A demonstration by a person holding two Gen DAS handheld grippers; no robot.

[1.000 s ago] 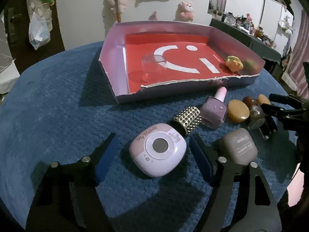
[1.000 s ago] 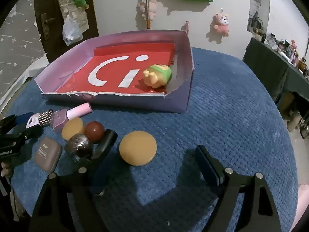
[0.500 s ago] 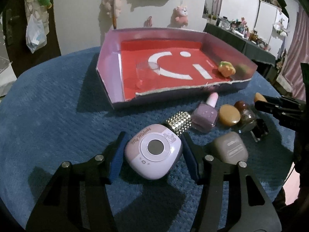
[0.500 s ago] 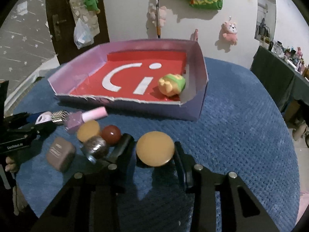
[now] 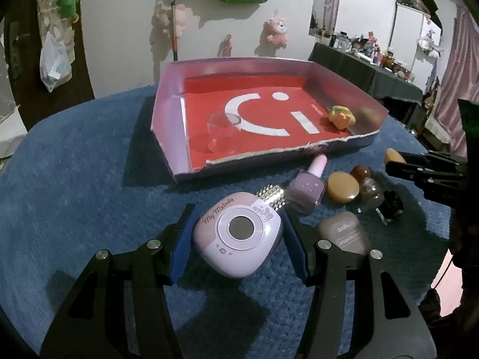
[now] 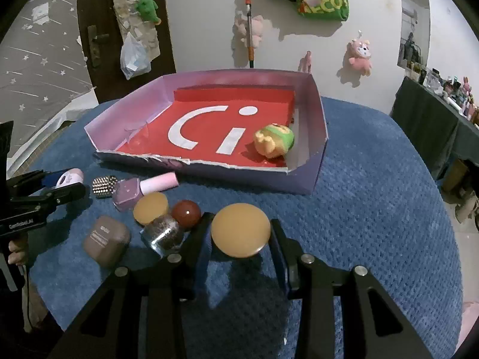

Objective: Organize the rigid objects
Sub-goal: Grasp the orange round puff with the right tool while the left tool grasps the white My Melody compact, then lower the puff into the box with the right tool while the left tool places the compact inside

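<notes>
Left gripper [image 5: 238, 240]: clamped on lilac rounded plastic camera-shaped case [image 5: 238, 233]. Right gripper [image 6: 239, 239]: clamped on flat tan round disc [image 6: 240, 229]. Both near blue textured table's [image 6: 374, 209] front edge.

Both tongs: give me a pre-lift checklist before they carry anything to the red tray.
1. Left tongs closed on the My Melody device: ok, pads at both sides.
2. Right tongs closed on the tan disc: ok.
3. Red tray has free floor: ok; only a yellow-green toy and a clear cup are inside.
4. Studded cylinder clear of the device: cannot tell, it sits right behind it.
5. Glitter jar clear of the right tongs: not ok, crowding the finger.
</notes>
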